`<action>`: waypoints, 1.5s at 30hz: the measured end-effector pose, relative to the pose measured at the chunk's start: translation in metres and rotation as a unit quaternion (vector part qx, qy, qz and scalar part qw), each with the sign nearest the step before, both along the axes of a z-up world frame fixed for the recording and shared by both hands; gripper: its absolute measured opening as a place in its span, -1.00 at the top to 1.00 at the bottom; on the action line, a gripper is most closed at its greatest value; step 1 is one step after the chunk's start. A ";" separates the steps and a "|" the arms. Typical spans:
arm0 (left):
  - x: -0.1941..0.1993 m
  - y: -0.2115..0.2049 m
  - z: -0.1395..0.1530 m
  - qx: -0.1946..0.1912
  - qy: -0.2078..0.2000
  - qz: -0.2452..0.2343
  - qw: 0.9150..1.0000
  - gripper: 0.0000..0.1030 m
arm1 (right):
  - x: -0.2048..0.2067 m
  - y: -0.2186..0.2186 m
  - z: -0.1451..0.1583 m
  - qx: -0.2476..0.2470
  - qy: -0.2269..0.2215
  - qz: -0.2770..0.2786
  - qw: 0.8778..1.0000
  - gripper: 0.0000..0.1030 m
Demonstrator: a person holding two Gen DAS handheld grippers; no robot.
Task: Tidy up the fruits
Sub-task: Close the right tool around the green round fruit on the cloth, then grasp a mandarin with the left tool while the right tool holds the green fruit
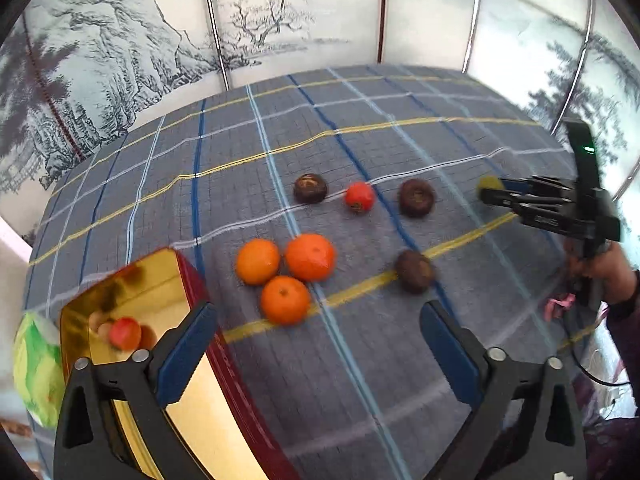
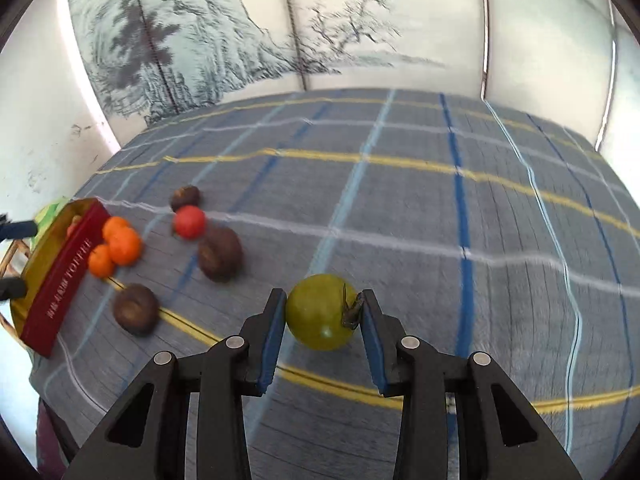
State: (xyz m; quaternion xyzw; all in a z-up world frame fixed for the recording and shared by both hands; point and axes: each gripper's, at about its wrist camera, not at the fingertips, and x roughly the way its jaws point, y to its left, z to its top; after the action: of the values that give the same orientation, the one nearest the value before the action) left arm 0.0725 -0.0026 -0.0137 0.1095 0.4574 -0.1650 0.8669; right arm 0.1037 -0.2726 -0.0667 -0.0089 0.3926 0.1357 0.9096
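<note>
My right gripper is shut on a green round fruit with a dry stem, held above the plaid cloth. The left wrist view shows that gripper far right, level with the back row. My left gripper stands wide open with nothing between its fingers, beside a red tin box with a gold lining. A small red fruit lies inside the box. Three oranges cluster just ahead of my left fingers. Farther back sit a red fruit and three dark brown fruits.
The table carries a grey-blue plaid cloth. A painted folding screen stands close behind it. A green and white bag lies left of the box. A person's hand and sleeve are at the right edge.
</note>
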 end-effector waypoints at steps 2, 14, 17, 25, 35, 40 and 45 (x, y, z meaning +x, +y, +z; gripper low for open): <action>0.014 -0.001 -0.010 0.007 0.022 -0.008 1.000 -0.52 | 0.002 -0.004 -0.006 0.013 0.006 -0.001 1.000 0.26; 0.051 -0.006 -0.054 0.047 0.094 -0.021 0.994 0.05 | 0.006 -0.014 -0.012 0.050 0.012 0.007 0.999 0.25; 0.057 -0.006 -0.067 0.047 0.106 -0.018 0.993 0.32 | 0.006 -0.014 -0.012 0.050 0.012 0.007 0.999 0.25; 0.024 -0.004 -0.038 -0.025 0.052 0.072 0.996 0.35 | 0.008 -0.011 -0.015 0.045 0.020 0.006 0.999 0.25; -0.058 -0.009 0.014 -0.047 -0.041 0.137 0.989 0.35 | 0.010 -0.005 -0.016 0.028 0.019 0.003 0.999 0.25; -0.079 -0.006 0.024 -0.034 -0.058 0.156 0.985 0.35 | 0.010 0.000 -0.016 0.008 0.016 0.001 1.000 0.25; -0.097 0.000 0.031 -0.021 -0.076 0.174 0.982 0.35 | 0.009 0.004 -0.017 -0.006 0.014 0.000 1.000 0.25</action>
State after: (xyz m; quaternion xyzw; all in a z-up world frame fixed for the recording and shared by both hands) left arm -0.0244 -0.0029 0.0175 0.0219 0.3988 -0.0124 0.9167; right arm 0.1131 -0.2685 -0.0834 -0.0125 0.4061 0.1331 0.9040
